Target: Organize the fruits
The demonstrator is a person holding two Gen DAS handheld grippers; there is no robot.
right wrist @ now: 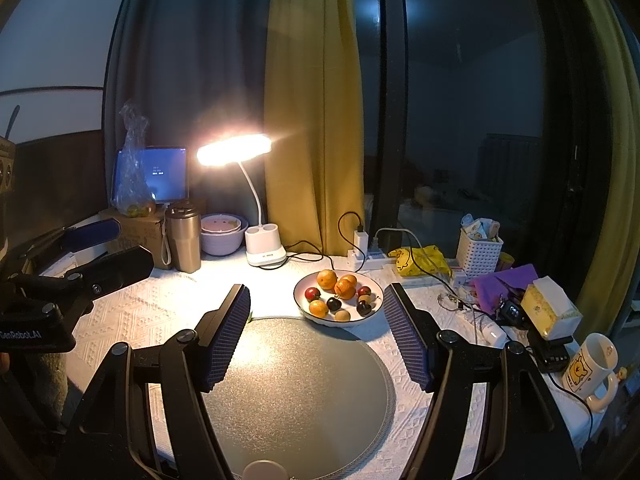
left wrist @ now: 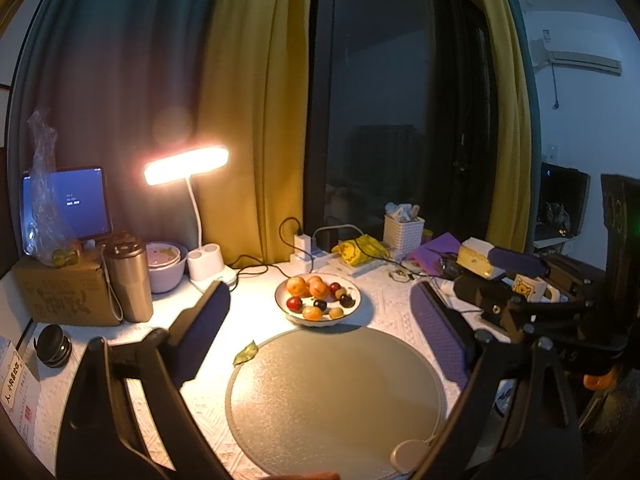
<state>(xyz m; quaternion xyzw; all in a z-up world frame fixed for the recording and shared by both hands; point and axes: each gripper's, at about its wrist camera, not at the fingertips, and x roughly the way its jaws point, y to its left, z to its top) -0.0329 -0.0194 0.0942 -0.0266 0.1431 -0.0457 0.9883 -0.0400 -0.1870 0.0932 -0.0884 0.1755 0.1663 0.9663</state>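
Observation:
A white plate (left wrist: 352, 312) holds several small oranges (left wrist: 319, 289), dark cherries and other small fruits; it also shows in the right wrist view (right wrist: 376, 312), with oranges (right wrist: 344, 288). A round grey mat (left wrist: 336, 404) lies in front of it, also seen in the right wrist view (right wrist: 296, 396). My left gripper (left wrist: 320, 312) is open and empty above the mat. My right gripper (right wrist: 318, 308) is open and empty above the mat, short of the plate. The left gripper appears at the left of the right wrist view (right wrist: 108, 248), the right one at the right of the left wrist view (left wrist: 504, 276).
A lit desk lamp (right wrist: 234, 150), a steel tumbler (right wrist: 183, 240), a bowl (right wrist: 222, 232), a tablet and a cardboard box stand at the back left. A power strip with cables (right wrist: 368, 256), a white basket, a tissue box and a mug (right wrist: 592, 364) crowd the right. A leaf (left wrist: 246, 354) lies by the mat.

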